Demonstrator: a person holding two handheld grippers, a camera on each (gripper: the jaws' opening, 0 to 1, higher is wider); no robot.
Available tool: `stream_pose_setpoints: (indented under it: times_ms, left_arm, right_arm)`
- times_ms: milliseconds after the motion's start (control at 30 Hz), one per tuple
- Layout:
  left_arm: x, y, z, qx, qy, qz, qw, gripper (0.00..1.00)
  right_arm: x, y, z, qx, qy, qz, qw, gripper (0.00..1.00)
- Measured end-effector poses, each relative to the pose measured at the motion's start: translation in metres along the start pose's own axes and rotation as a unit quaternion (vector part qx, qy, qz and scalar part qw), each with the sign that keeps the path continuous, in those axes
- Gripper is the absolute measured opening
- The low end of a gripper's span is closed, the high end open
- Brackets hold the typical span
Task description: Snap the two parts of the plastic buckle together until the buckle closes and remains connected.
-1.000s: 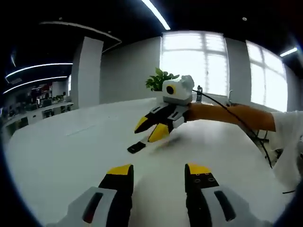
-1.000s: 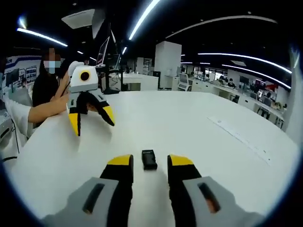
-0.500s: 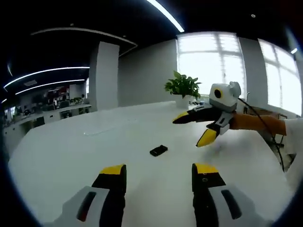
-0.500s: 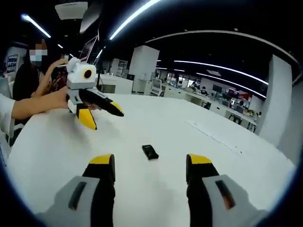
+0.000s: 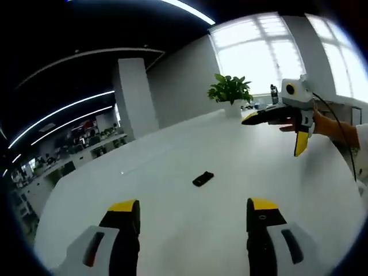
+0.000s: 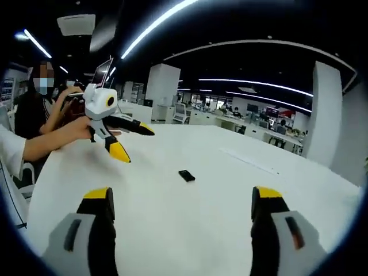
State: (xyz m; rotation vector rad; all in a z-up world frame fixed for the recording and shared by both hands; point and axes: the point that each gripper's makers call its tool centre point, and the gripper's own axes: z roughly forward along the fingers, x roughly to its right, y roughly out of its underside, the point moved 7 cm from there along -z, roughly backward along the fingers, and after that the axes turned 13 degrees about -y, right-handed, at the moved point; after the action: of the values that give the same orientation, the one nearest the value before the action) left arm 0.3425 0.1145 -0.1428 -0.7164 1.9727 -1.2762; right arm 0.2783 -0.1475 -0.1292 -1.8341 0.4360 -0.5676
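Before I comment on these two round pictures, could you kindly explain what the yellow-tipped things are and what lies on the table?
No robot here: a person holds a two-jaw tool in each hand, and a fisheye camera rides on each. In the left gripper view, the left tool rises from the bottom, jaws wide apart, while the right tool hangs in the air at the right. The right gripper view looks along the right tool, with the left tool raised at the left. Both are open and hold nothing. A small black buckle lies alone on the white table.
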Motion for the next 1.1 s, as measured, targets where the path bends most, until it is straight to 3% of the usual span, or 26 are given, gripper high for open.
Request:
stream_pose_setpoints:
  times_ms: [67, 133, 200, 233, 300, 400, 467, 567, 700, 933, 1100]
  left_arm:
    - [0.001, -0.003, -0.005, 0.000, -0.002, 0.000, 1.0000, 0.81]
    - [0.004, -0.011, -0.014, 0.014, 0.008, -0.035, 0.9993, 0.84]
    - [0.006, -0.022, -0.027, 0.047, 0.006, -0.086, 0.9952, 0.89]
    - [0.007, -0.029, -0.037, 0.070, 0.005, -0.099, 0.9926, 0.92]
    - [0.008, -0.033, -0.050, 0.085, -0.010, -0.109, 0.9904, 0.98]
    - [0.008, -0.033, -0.068, 0.077, -0.038, -0.093, 0.9919, 0.98]
    - [0.007, -0.028, -0.082, 0.047, -0.069, -0.083, 0.9931, 0.97]
    - [0.009, -0.022, -0.098, 0.033, -0.101, -0.093, 0.9900, 0.98]
    - [0.018, -0.016, -0.111, 0.038, -0.115, -0.109, 0.9866, 0.99]
    - [0.034, -0.009, -0.128, 0.050, -0.125, -0.121, 0.9835, 0.99]
    - [0.042, 0.000, -0.141, 0.063, -0.135, -0.128, 0.9805, 0.99]
  right_arm:
    - [-0.001, 0.001, -0.009, 0.005, 0.011, 0.004, 0.9999, 1.00]
    - [-0.004, 0.001, -0.018, 0.005, 0.023, 0.015, 0.9996, 1.00]
    - [-0.004, 0.001, -0.028, -0.007, 0.038, 0.034, 0.9987, 1.00]
    - [-0.007, -0.002, -0.034, -0.004, 0.043, 0.036, 0.9984, 1.00]
    - [-0.010, -0.009, -0.044, 0.010, 0.069, 0.047, 0.9964, 1.00]
    - [-0.015, -0.017, -0.055, 0.016, 0.097, 0.060, 0.9934, 1.00]
    - [-0.022, -0.024, -0.060, 0.037, 0.107, 0.063, 0.9916, 1.00]
    - [-0.037, -0.031, -0.066, 0.042, 0.111, 0.066, 0.9907, 1.00]
    - [-0.048, -0.034, -0.079, 0.007, 0.151, 0.056, 0.9869, 1.00]
    - [-0.067, -0.037, -0.095, 0.033, 0.189, 0.072, 0.9788, 1.00]
    - [-0.082, -0.018, -0.107, 0.036, 0.228, 0.099, 0.9680, 1.00]
